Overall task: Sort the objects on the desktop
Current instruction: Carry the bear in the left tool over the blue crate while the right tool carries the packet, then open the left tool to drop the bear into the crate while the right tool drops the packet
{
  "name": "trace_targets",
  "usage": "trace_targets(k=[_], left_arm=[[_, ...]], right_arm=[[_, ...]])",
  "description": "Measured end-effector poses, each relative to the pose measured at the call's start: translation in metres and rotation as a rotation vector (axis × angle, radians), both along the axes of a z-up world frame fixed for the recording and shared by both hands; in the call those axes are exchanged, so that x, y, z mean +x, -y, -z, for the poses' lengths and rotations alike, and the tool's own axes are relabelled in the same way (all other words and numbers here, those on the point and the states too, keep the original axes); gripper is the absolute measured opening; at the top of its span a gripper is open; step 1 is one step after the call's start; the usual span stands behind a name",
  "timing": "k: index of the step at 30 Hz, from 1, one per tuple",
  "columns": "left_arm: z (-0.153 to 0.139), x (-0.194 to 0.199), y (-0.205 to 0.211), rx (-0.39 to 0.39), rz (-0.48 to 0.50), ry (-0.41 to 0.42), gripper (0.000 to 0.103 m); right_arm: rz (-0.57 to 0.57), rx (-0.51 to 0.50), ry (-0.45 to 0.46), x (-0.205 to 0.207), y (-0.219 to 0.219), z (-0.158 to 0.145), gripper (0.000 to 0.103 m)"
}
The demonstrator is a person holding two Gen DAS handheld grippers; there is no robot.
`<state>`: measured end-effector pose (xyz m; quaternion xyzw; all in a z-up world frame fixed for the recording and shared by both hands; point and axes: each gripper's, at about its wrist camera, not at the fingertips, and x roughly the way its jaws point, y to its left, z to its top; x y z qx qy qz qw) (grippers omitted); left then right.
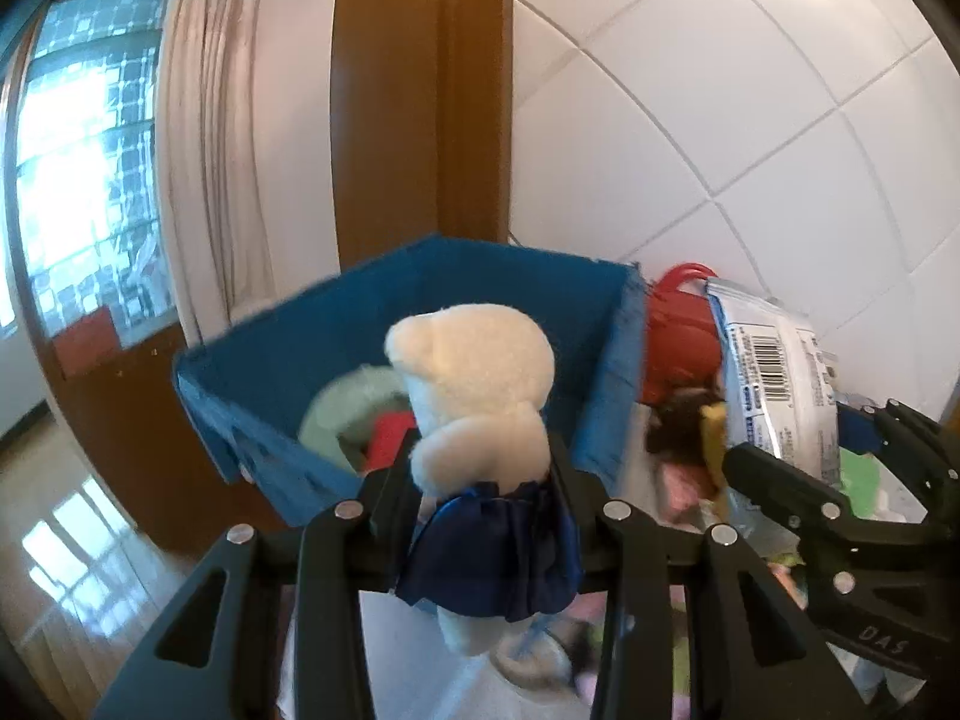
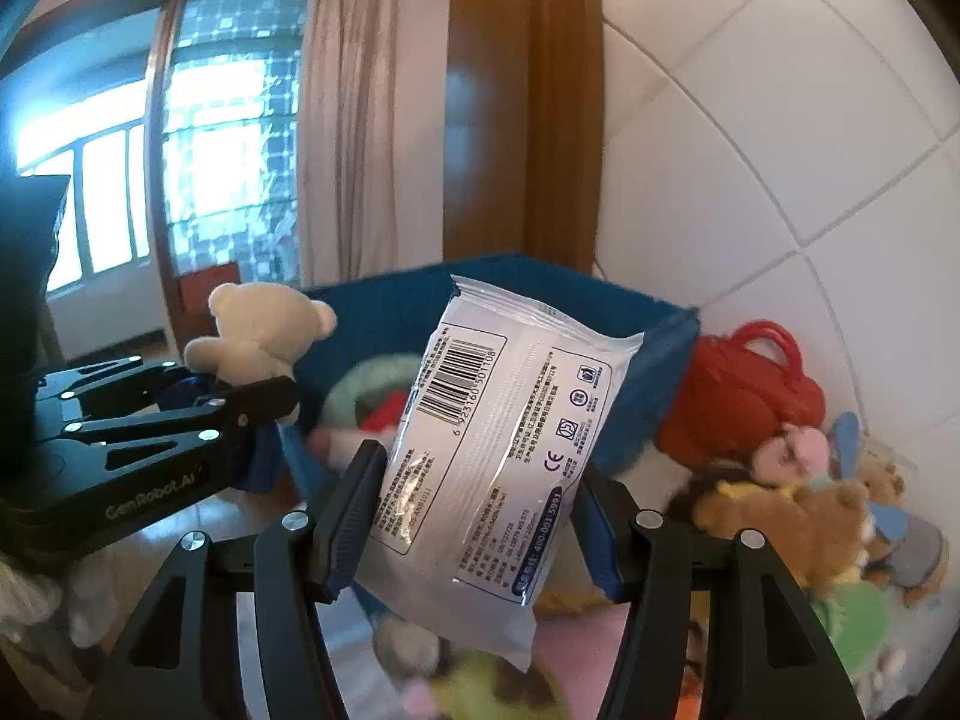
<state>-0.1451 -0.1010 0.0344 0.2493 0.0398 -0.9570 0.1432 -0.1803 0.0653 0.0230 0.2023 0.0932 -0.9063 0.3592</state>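
Two things are up in the air, and both hang near the blue box (image 1: 420,300). The left tool (image 1: 480,480) is squeezed shut around the little white bear (image 1: 474,378), holding it at its dark blue skirt (image 1: 498,546). The bear stands up straight, and the open box sits just past it at about 12 o'clock. The right tool (image 2: 477,510) is closed on a white pack of wipes (image 2: 498,432). The pack tips a bit toward 1 o'clock, and its top end reaches up in front of the box.

Inside the box I can see a pale green ring (image 1: 342,408) and something red (image 1: 390,438).

At 3 o'clock from the box, on the counter by the white tiled wall (image 2: 780,150), lies a heap of toys: a red bag (image 2: 744,384), a brown stuffed toy (image 2: 798,516) and more soft things, all mixed up and touching.

What could go wrong? The two tools are very near each other. If both go for the box together, they may bump. The pack is smooth and held low down, so it might slide out or flop over. The bear is held only by soft cloth, so it could wiggle loose and drop outside the box.
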Motion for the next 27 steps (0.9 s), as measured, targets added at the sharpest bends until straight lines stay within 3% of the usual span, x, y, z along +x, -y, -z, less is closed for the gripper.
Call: trace_targets(k=[8,12,19,21,24,25,27], left_arm=[[0.022,-0.068,0.092,0.0,0.06,0.118,0.038],[0.04,-0.092,0.112,0.021,0.083,0.166,0.038],[0.054,-0.112,0.13,0.053,0.124,0.186,0.043],[0.056,-0.117,0.135,0.061,0.13,0.19,0.049],[0.055,-0.119,0.136,0.064,0.149,0.18,0.073],[0.055,-0.12,0.135,0.062,0.156,0.176,0.082],[0.056,-0.121,0.134,0.062,0.167,0.172,0.085]], right_arm=[[0.042,0.037,0.056,-0.04,0.099,0.011,0.059],[0.079,0.09,0.111,-0.061,0.132,0.032,0.059],[0.149,0.127,0.139,-0.071,0.143,0.045,0.06],[0.173,0.131,0.131,-0.069,0.142,0.044,0.06],[0.193,0.128,0.118,-0.065,0.143,0.042,0.069],[0.198,0.129,0.112,-0.065,0.144,0.042,0.076],[0.206,0.131,0.104,-0.066,0.144,0.041,0.088]])
